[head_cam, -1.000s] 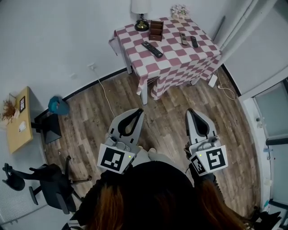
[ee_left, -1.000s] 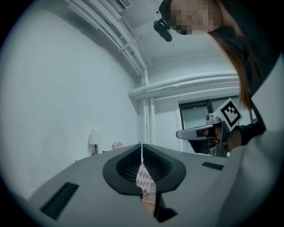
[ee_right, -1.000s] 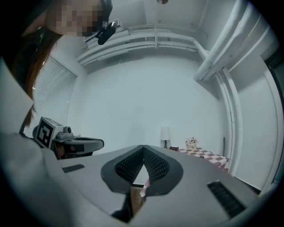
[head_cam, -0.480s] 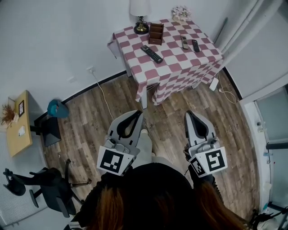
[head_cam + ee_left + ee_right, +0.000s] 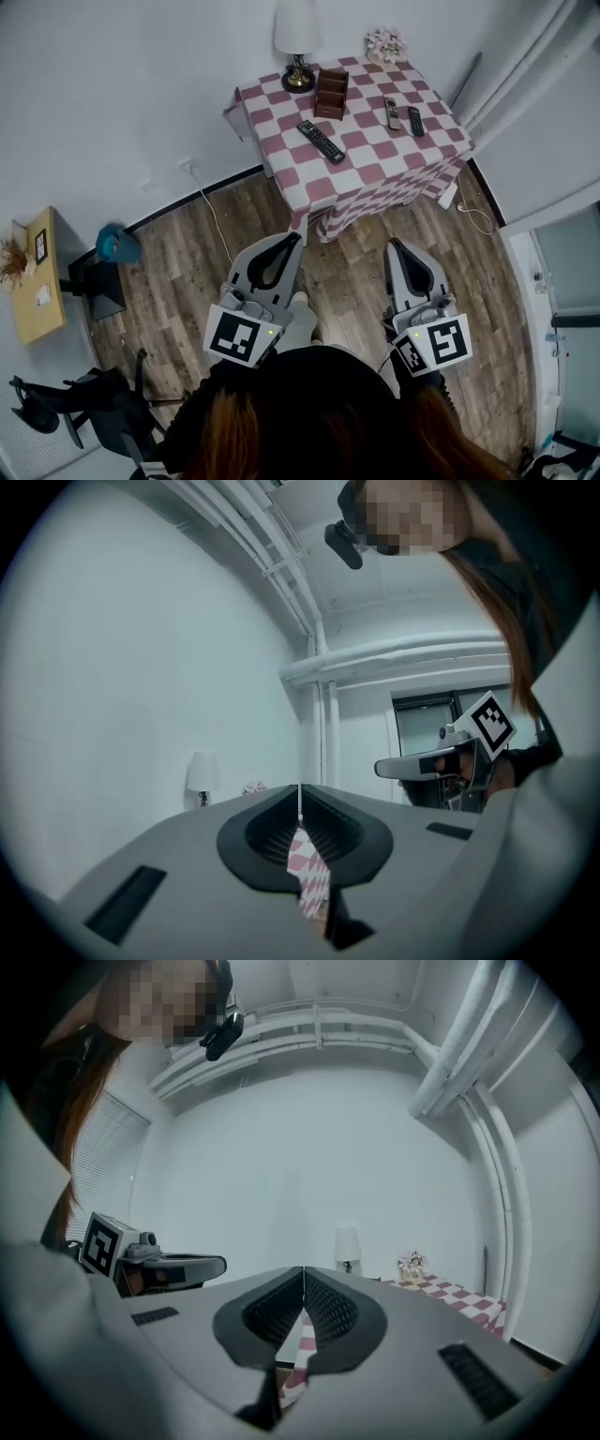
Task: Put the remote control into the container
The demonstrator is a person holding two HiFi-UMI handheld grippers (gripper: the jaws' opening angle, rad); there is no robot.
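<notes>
On table [image 5: 375, 152], remote control [image 5: 321, 142] well beyond left gripper [image 5: 293, 238], right gripper [image 5: 395, 246], fingers clenched

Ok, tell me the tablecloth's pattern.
The tablecloth is pink-and-white checked, clearest in the head view.

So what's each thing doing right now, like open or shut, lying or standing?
Left gripper: jaws shut, empty.
Right gripper: jaws shut, empty.
Long black remote: lying flat on the table, outside the container.
Grey remote: lying flat, untouched.
Small black remote: lying flat beside the grey one.
Container: standing upright near the lamp.
Lamp: standing upright.
</notes>
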